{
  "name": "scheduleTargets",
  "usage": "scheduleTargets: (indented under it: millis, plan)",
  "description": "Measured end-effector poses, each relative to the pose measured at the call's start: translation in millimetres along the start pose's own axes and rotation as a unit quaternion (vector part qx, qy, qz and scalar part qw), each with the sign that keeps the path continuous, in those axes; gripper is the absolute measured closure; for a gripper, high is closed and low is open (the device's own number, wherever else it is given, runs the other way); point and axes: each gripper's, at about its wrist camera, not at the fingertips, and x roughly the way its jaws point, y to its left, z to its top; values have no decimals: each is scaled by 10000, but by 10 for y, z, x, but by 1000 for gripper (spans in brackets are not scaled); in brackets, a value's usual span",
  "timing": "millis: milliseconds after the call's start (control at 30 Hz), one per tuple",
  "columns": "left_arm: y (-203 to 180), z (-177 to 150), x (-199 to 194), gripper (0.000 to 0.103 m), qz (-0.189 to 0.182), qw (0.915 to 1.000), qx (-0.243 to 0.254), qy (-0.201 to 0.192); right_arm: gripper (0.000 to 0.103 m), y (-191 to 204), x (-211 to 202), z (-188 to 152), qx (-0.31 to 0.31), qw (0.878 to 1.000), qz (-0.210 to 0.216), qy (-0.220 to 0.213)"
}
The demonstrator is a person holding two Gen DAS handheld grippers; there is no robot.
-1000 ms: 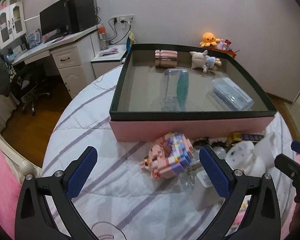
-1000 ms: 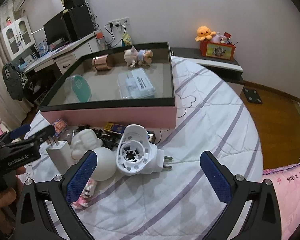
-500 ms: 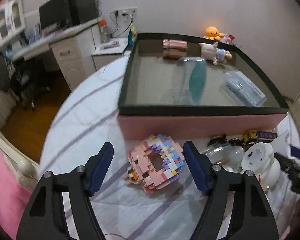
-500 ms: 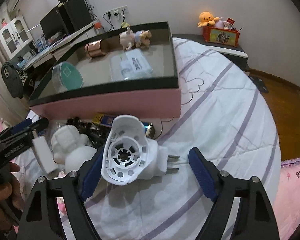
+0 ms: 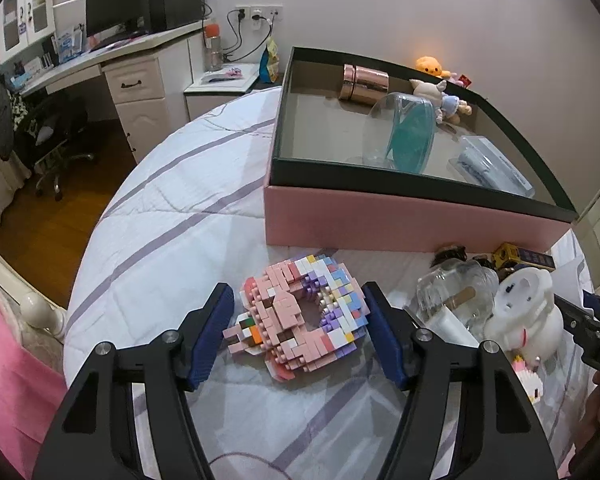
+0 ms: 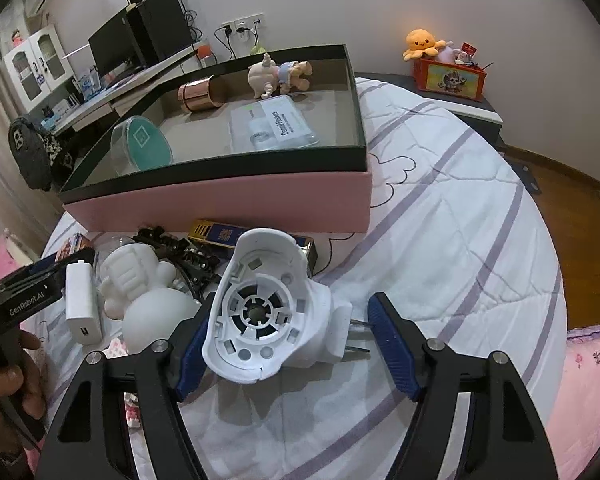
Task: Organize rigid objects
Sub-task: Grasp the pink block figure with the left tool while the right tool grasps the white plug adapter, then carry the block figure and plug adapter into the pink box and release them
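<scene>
Bedspread (image 5: 168,216) runs clear and striped off to the left of the clutter, and in the right wrist view it lies bare out to the round edge on the right. Pink box (image 5: 400,220) walls off the far side, its dark rim close behind the toys. Left tool (image 5: 298,334) has come down since a second ago and its jaws have just been closing; the pastel brick model (image 5: 300,316) sits between the blue pads, right pad about touching, left pad with a sliver of gap. Right tool (image 6: 288,340) has also dropped and been closing round the white plug-in device (image 6: 268,308); left pad tucked against the shell, right pad apart from the prongs. Only the right view shows the white charger (image 6: 82,300) and the figurine (image 6: 140,280); only the left shows the glass bottle (image 5: 456,296).
</scene>
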Motion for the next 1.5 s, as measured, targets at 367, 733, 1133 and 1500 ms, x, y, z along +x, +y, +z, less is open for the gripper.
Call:
scheduleTargets:
  millis: [367,733,1133,1500]
  plan:
    - [-24,90,-469,36,120,9986,82,-515,29,32,-273,63,-23,9996,123,-268]
    - [-198,412,-761,36,-44,9950,284,-952,29,127,-512,356,-210,9977,306,-566]
    - [-545,1548,-370,36,-256,9907,621,-1184,29,335,-289,1613,-482,9940,436,-881]
    - [-646,1908,535,36,-295,9961,699,-448,29,247,668,1965,-388,9992,122,-67]
